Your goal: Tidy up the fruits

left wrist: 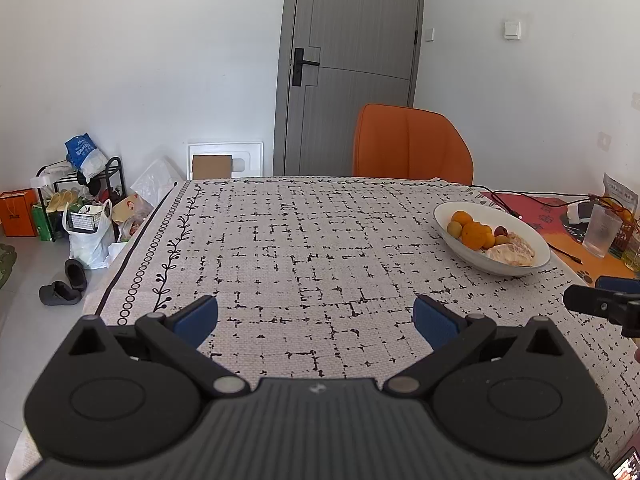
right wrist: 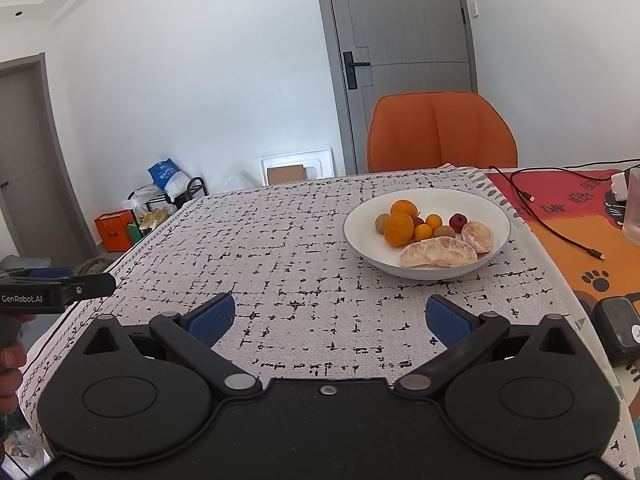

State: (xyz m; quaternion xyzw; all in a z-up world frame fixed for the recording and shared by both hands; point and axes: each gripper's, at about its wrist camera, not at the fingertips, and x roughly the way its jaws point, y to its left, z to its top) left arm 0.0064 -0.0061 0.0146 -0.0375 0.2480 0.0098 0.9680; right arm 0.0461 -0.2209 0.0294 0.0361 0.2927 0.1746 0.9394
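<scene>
A white bowl (right wrist: pixel 496 216) stands on the patterned tablecloth ahead of my right gripper. It holds oranges (right wrist: pixel 399 229), small yellow-orange fruits (right wrist: pixel 423 232), green-brown fruits (right wrist: pixel 382 223), a dark red fruit (right wrist: pixel 457 222) and two peeled pomelo pieces (right wrist: pixel 438 253). The bowl also shows at the right of the left wrist view (left wrist: pixel 448 216). My right gripper (right wrist: pixel 330 320) is open and empty, short of the bowl. My left gripper (left wrist: pixel 316 318) is open and empty over bare cloth, left of the bowl.
An orange chair (right wrist: pixel 440 132) stands behind the table. Right of the bowl lie a black cable (right wrist: pixel 560 236) and a ribbed glass (left wrist: pixel 601 230) on an orange mat. A black device (right wrist: pixel 618 328) lies at the right edge. Bags and a shoe rack (left wrist: pixel 80 200) stand on the floor left.
</scene>
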